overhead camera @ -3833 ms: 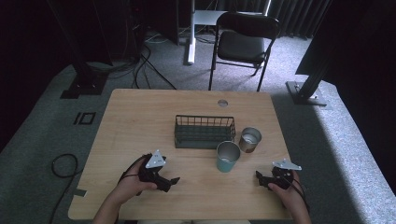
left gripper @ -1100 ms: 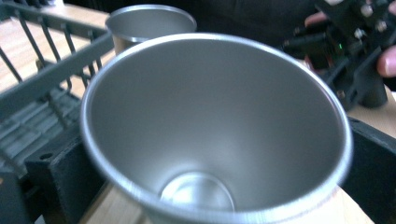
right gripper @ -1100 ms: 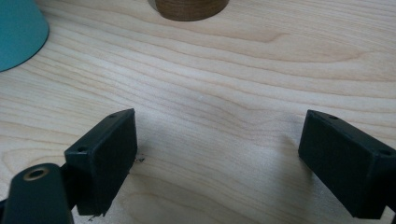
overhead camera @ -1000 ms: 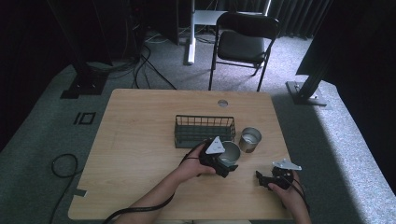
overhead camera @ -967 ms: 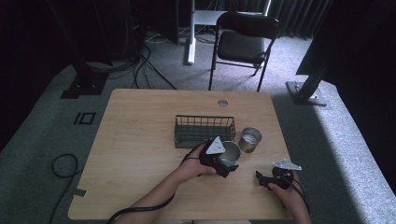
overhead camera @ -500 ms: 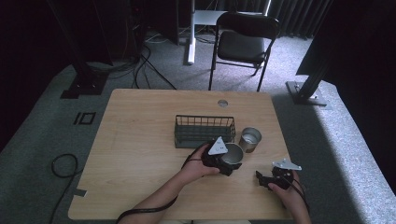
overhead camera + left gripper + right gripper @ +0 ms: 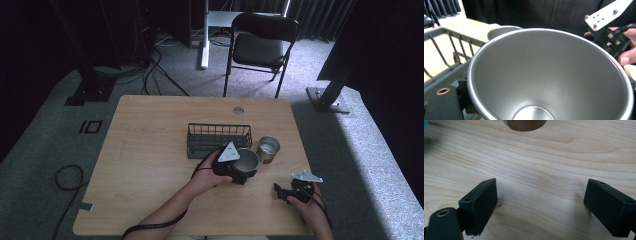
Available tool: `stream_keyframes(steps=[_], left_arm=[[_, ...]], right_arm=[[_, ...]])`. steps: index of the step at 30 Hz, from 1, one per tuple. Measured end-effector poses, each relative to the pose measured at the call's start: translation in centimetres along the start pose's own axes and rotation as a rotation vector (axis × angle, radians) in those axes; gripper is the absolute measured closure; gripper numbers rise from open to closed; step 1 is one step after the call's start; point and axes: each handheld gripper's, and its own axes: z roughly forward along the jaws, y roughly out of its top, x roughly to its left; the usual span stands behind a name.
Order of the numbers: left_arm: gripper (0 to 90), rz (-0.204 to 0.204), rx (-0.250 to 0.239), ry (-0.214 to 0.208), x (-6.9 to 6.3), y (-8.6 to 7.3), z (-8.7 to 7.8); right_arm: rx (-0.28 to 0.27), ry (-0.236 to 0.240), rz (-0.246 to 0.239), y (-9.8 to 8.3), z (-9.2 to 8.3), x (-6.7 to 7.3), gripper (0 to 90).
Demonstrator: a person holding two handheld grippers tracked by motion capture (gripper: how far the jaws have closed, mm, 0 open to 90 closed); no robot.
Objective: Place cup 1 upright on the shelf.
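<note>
A large metal cup [image 7: 247, 159] with a grey inside stands just in front of the wire basket [image 7: 218, 139]. My left gripper [image 7: 244, 173] is at it from the near side. In the left gripper view the cup [image 7: 549, 75] sits between the jaws, its mouth towards the camera, and the left jaw presses its wall. A smaller metal cup [image 7: 268, 149] stands to its right. My right gripper [image 7: 280, 192] rests low over the wood near the front right, open, with bare table [image 7: 541, 187] between its jaws.
The dark wire basket [image 7: 441, 50] is empty and stands mid-table. A round cable hole [image 7: 238, 110] lies near the table's far edge. A black folding chair [image 7: 260, 45] stands beyond the table. A round brown base [image 7: 525, 125] shows ahead of the right gripper.
My left gripper has come from the table's front left to the large cup and closed around it. Over the last second it has barely shifted. The right gripper has stayed put.
</note>
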Motion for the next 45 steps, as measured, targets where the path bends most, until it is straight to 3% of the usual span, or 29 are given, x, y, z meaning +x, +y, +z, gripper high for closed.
stream_keyframes(steps=[10, 25, 31, 37, 45], left_arm=[[13.5, -0.014, -0.03, 0.012, 0.2, 1.8, -1.5], [13.5, 0.005, -0.073, 0.066, 1.0, 4.7, -4.1], [13.5, 0.008, -0.1, 0.127, 1.7, 5.6, -5.3], [13.5, -0.02, -0.145, 0.202, 2.6, 6.3, -6.7], [13.5, -0.033, -0.172, 0.339, 4.4, 6.9, -7.9]], right_arm=[[-0.001, 0.0, -0.001, 0.0, 0.0, 0.0, 11.3], [0.0, 0.0, -0.001, 0.0, 0.0, 0.0, 11.3], [0.0, 0.0, 0.0, 0.0, 0.0, 0.0, 11.3], [0.0, 0.0, -0.001, 0.0, 0.0, 0.0, 11.3], [0.0, 0.0, 0.0, 0.0, 0.0, 0.0, 11.3]])
